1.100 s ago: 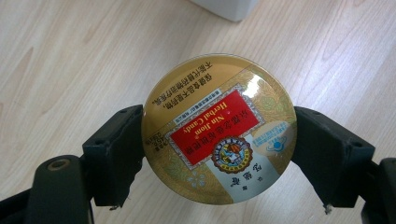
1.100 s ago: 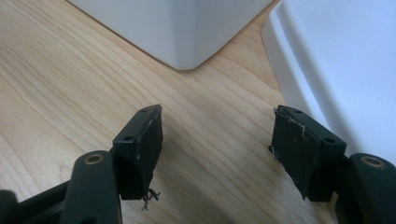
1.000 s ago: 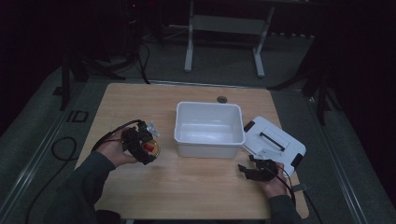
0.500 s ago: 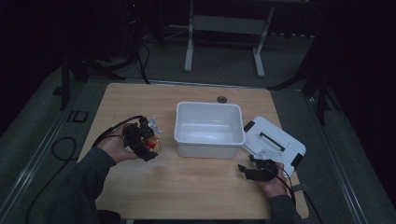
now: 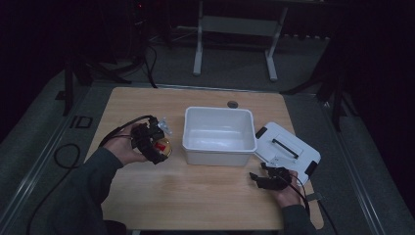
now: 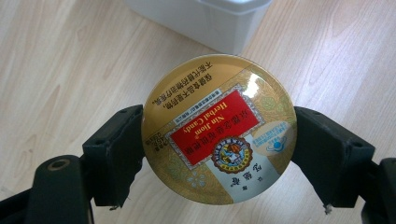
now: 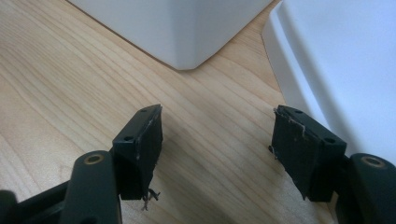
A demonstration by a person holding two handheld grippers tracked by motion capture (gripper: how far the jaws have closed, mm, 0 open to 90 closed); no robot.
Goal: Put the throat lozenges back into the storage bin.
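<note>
We see our left tool (image 6: 219, 140) clamped on a round gold candy tin (image 6: 219, 128), one jaw pressed against each side of its rim. The tin's face is turned toward the left gripper view, showing a red label with the words "Herbal Candy" and some Chinese print. It sits clear of the wooden worktop (image 6: 56, 60), held above the boards. In the high view the same tin (image 5: 163, 146) shows as a small gold and red disc in the left tool (image 5: 155, 145), just to the left of the white bin (image 5: 219, 133) and apart from its wall. A corner of that bin (image 6: 210, 18) rises beyond the tin in the left gripper view.

Our right tool (image 7: 217, 140) stands wide open with nothing between its jaws; bare worktop (image 7: 60, 79) lies under the gap. Ahead of it we see a corner of the bin (image 7: 173, 28), and to its right the edge of the white lid (image 7: 336, 60) lying flat. In the high view the right tool (image 5: 262, 179) rests low near the front right of the worktop (image 5: 195, 196), just in front of the lid (image 5: 286, 149), which lies beside the bin's right end. The bin itself looks empty inside.
</note>
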